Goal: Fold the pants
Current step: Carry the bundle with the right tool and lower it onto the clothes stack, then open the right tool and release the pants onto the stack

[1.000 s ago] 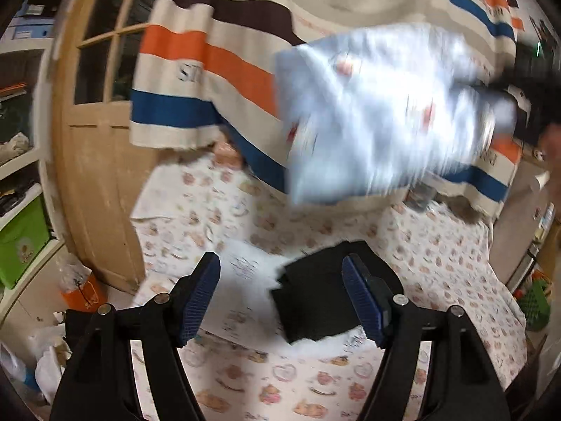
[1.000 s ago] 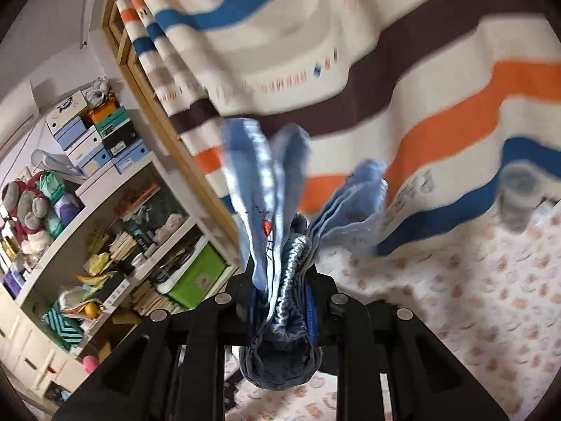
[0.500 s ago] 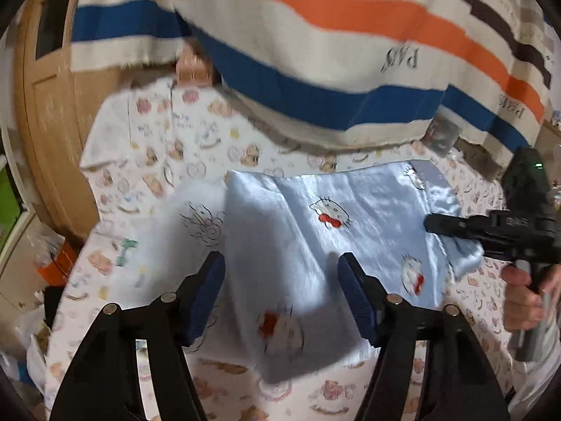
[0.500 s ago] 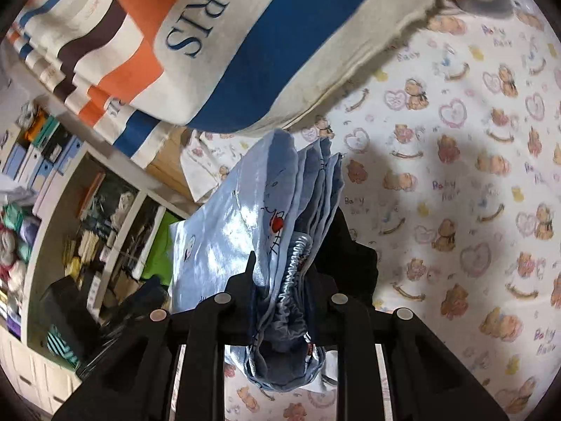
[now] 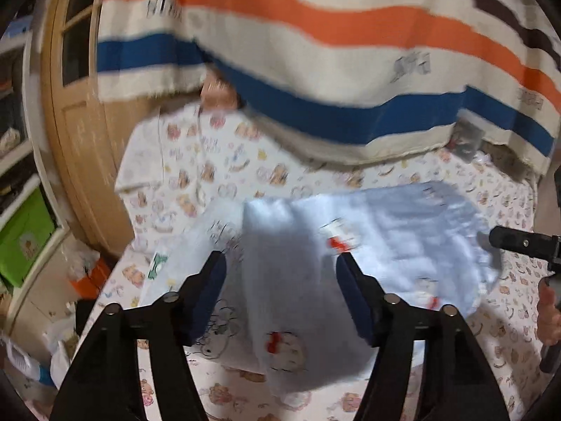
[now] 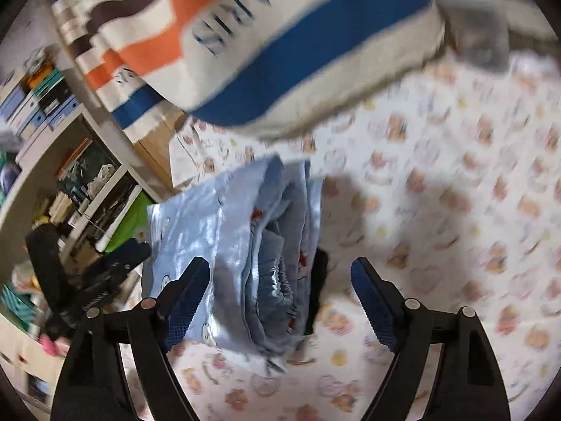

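Observation:
The light blue pants [image 5: 368,245] with cartoon cat prints lie folded on the bear-print sheet [image 5: 217,172]. My left gripper [image 5: 280,291] is open just above their near edge, holding nothing. In the right wrist view the folded pants [image 6: 259,245] lie between and ahead of my fingers, with the elastic waistband bunched near me. My right gripper [image 6: 280,301] is open around them and grips nothing. The right gripper's black tip [image 5: 519,244] shows at the pants' right edge in the left wrist view. The left gripper [image 6: 112,266] shows at left in the right wrist view.
A striped blanket [image 5: 315,63] in orange, blue, cream and brown hangs along the far side of the bed. A wooden door [image 5: 80,133] and shelves with a green box [image 5: 24,235] stand to the left. A small grey object [image 5: 468,137] lies by the blanket's hem.
My right gripper opened and let go of the pants, which now lie on the sheet. My left gripper stayed open and drew slightly back above them.

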